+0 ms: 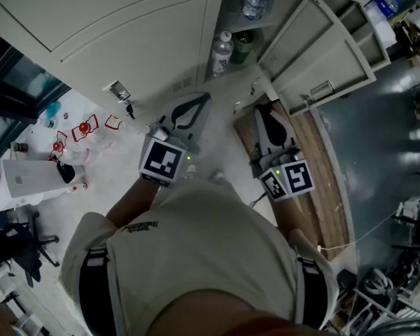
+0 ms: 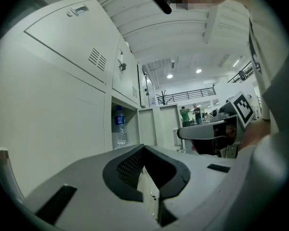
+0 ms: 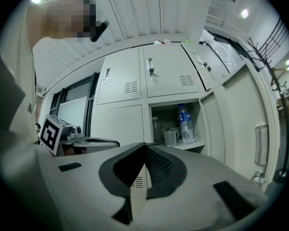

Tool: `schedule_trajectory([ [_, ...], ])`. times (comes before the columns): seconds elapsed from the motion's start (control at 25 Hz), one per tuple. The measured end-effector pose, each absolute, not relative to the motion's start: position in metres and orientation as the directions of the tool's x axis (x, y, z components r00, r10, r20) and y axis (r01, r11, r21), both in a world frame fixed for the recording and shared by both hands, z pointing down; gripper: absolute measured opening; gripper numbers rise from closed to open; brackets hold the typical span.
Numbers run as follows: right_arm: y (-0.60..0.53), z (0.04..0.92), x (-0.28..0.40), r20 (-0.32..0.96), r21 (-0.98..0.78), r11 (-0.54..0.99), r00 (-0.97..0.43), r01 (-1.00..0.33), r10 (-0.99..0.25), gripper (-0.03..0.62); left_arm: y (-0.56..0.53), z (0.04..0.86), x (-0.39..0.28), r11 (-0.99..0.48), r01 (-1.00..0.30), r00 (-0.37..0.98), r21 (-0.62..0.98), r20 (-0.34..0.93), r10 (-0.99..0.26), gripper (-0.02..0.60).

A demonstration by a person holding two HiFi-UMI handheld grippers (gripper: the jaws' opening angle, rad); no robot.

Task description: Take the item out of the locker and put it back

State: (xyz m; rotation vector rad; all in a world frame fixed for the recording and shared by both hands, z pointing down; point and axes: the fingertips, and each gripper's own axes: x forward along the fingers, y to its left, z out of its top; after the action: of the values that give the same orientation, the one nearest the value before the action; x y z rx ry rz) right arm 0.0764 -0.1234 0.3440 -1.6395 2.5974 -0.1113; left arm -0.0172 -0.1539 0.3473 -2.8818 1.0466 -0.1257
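Pale grey lockers fill the wall ahead of both grippers, and one open locker (image 3: 176, 110) stands ahead of the right gripper (image 3: 145, 144), a little to its right. Its door (image 3: 241, 129) is swung out further to that side. On the locker's shelf the right gripper view shows three things: one water bottle (image 3: 185, 124) with a blue label, one clear cup (image 3: 170, 137) just beside it, and one plain bottle (image 3: 156, 129) on the cup's other side. The head view adds one green bottle (image 1: 243, 46) in the same locker. All stand upright, well apart from either gripper. The right gripper's jaws are pressed together with nothing between them. The left gripper (image 2: 144, 147), held beside it, also has its tips closed on nothing. From it the locker lies ahead, slightly to the left, with a single bottle showing. Each gripper carries one marker cube (image 1: 161, 161), two in all, both turned up toward the head camera.
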Motion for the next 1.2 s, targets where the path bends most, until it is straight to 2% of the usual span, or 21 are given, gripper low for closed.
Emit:
schedule_trajectory([
  [0.92,-0.169,0.337,0.106,-0.028,-0.059,0.539,-0.539,-0.840,-0.842,0.005,-0.177,0.354,0.015,-0.677,-0.733,0.673,-0.068,0.064,-0.736,0.012],
  [1.0,-0.176,0.333,0.105,-0.029,-0.050,0.548,-0.548,-0.835,-0.836,0.034,-0.182,0.350,0.014,-0.669,-0.740,0.667,-0.066,0.053,-0.743,0.012],
  [1.16,-0.197,0.324,0.104,-0.027,-0.008,0.566,-0.565,-0.825,-0.825,0.043,-0.193,0.343,0.011,-0.654,-0.755,0.654,-0.042,0.029,-0.756,0.014],
  [1.2,-0.203,0.321,0.104,-0.024,0.005,0.569,-0.569,-0.822,-0.822,0.096,-0.196,0.341,0.010,-0.650,-0.759,0.649,-0.049,0.026,-0.760,0.014],
])
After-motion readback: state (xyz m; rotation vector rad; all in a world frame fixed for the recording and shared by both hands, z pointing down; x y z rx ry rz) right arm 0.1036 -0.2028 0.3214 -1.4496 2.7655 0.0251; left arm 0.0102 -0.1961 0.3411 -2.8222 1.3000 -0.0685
